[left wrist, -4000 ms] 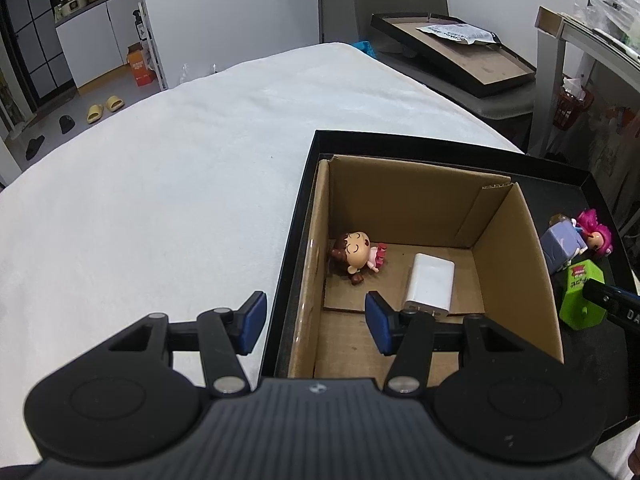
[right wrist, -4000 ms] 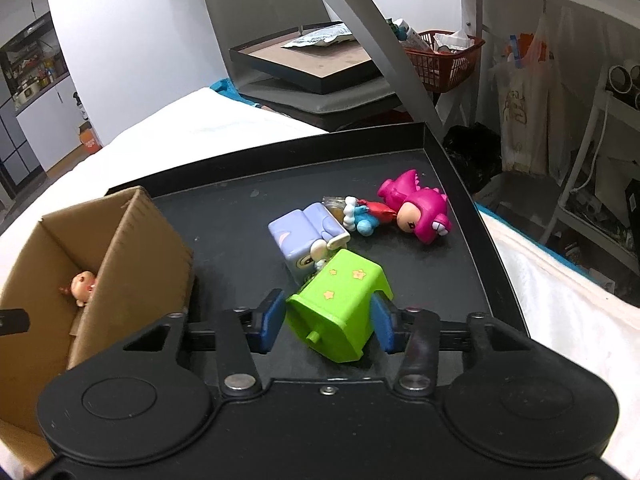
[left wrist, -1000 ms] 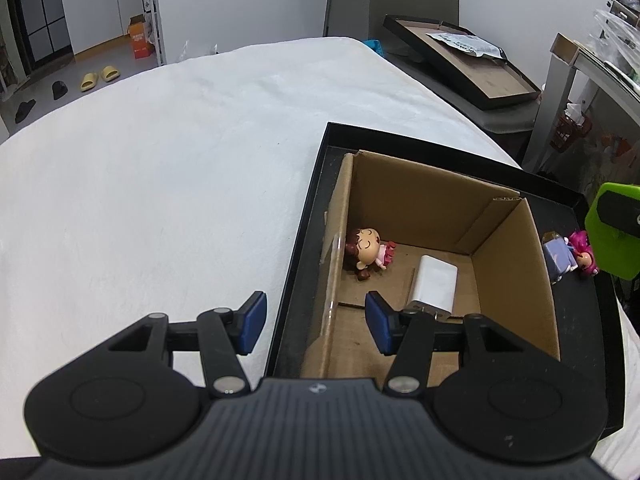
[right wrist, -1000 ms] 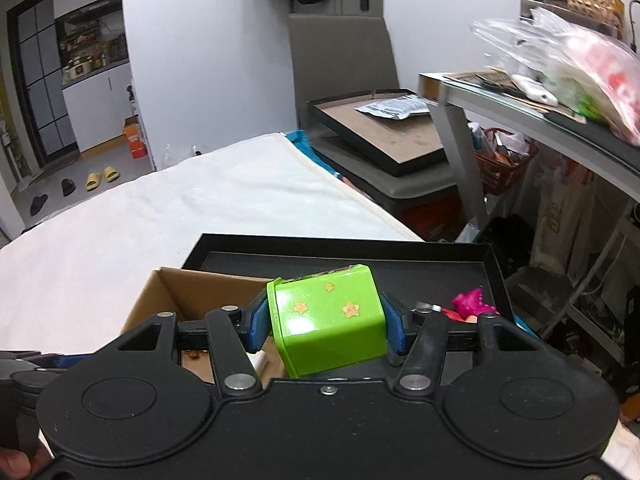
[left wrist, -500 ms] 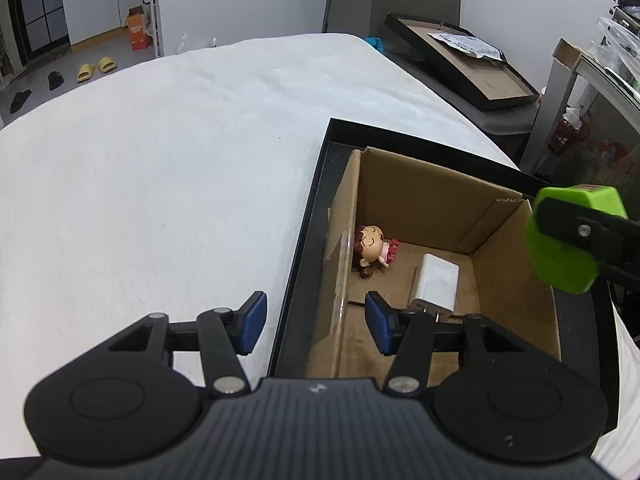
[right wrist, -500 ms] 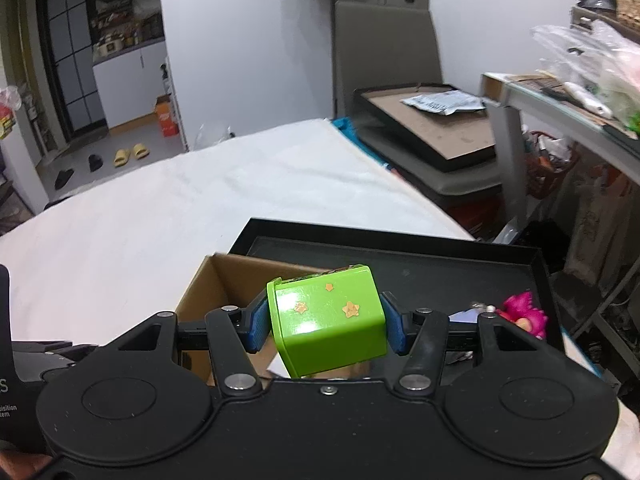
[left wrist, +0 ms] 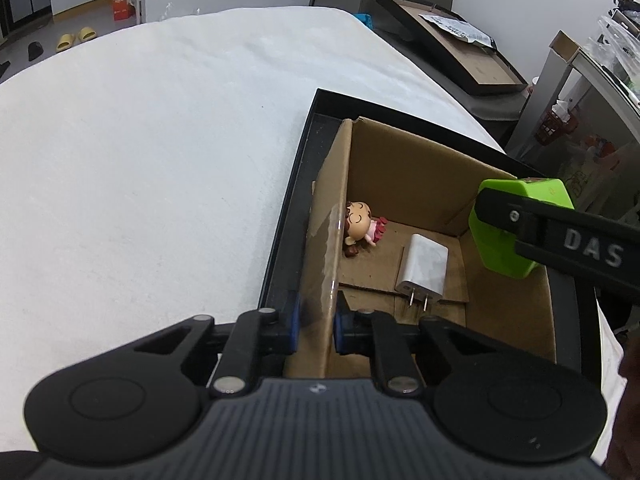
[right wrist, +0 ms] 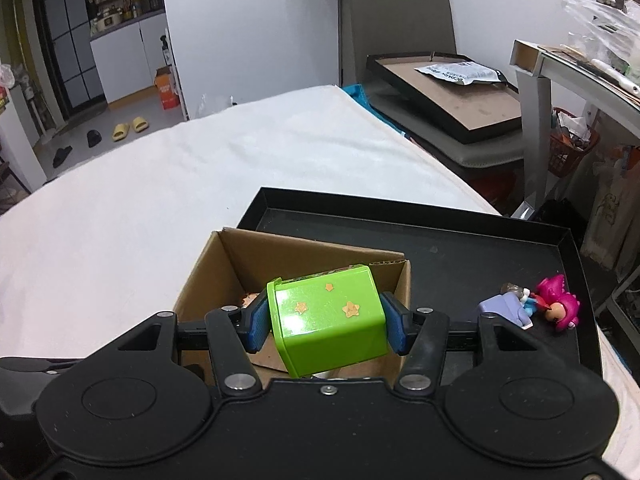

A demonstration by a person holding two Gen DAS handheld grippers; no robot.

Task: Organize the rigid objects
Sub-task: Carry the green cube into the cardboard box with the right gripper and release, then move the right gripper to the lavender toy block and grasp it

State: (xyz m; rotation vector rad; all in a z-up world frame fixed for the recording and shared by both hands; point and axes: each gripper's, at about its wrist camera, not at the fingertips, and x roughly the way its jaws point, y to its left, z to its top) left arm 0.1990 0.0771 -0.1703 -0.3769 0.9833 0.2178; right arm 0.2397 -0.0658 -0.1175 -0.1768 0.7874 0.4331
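Now your left gripper (left wrist: 314, 326) is clamped on the box (left wrist: 400, 168) wall to steady it, while your right gripper (right wrist: 324, 320) grips the green toy (right wrist: 326, 316) over the opening, ready to drop beside the doll (left wrist: 360, 226) and charger (left wrist: 424, 266).

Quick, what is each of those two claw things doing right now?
Left gripper: shut on the cardboard box wall.
Right gripper: shut on the green block, above the box.
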